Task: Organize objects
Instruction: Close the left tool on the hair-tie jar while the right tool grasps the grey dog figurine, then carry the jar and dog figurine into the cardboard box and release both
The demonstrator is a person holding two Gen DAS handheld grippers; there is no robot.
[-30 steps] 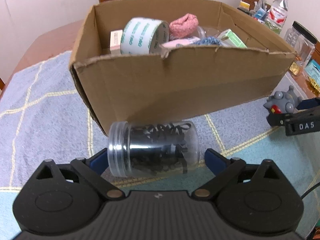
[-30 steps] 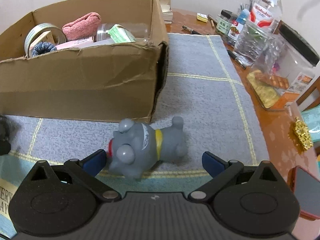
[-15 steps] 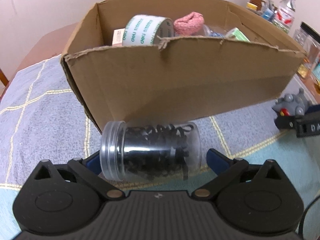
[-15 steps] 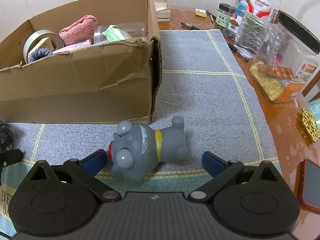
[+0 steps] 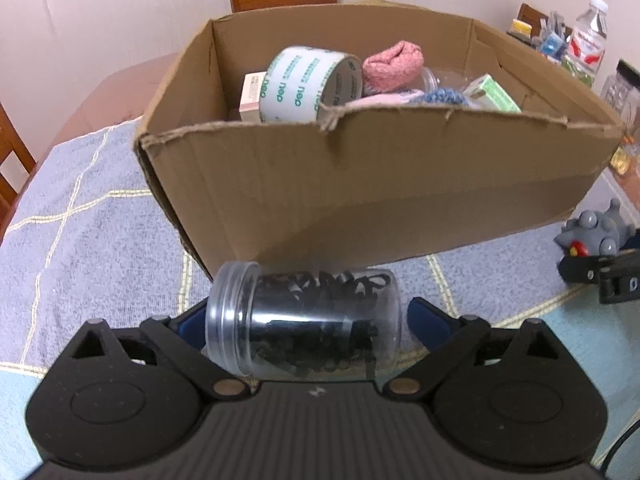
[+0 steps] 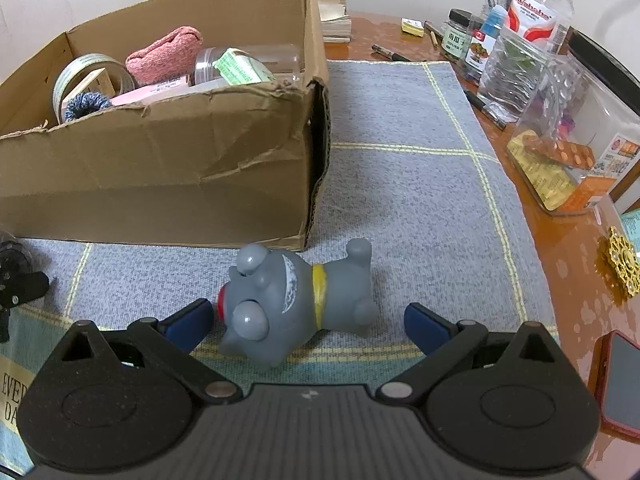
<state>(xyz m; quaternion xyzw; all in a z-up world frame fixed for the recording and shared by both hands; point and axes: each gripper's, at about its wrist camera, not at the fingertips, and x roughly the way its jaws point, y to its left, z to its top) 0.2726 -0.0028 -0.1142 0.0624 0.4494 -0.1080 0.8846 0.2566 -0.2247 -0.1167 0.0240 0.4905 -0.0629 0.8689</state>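
Observation:
A clear plastic jar (image 5: 320,304) filled with black hair ties lies on its side on the cloth, just in front of the cardboard box (image 5: 360,184). My left gripper (image 5: 308,320) straddles it with jaws closing; the right pad (image 5: 426,316) still stands a little off the jar's base. A grey rubber dog toy (image 6: 296,300) with a yellow collar lies on its side by the box's (image 6: 160,168) near corner. My right gripper (image 6: 308,322) is open around it, with the pads clear of the toy.
The box holds a tape roll (image 5: 308,84), a pink cloth (image 5: 394,64), a green carton (image 5: 494,94) and other small items. Bottles and jars (image 6: 532,20), a pill tray (image 6: 556,176) and a phone (image 6: 620,384) crowd the wooden table to the right.
The left view has tilted slightly and its fingers have narrowed a little around the jar. The right gripper and the dog toy keep almost the same places.

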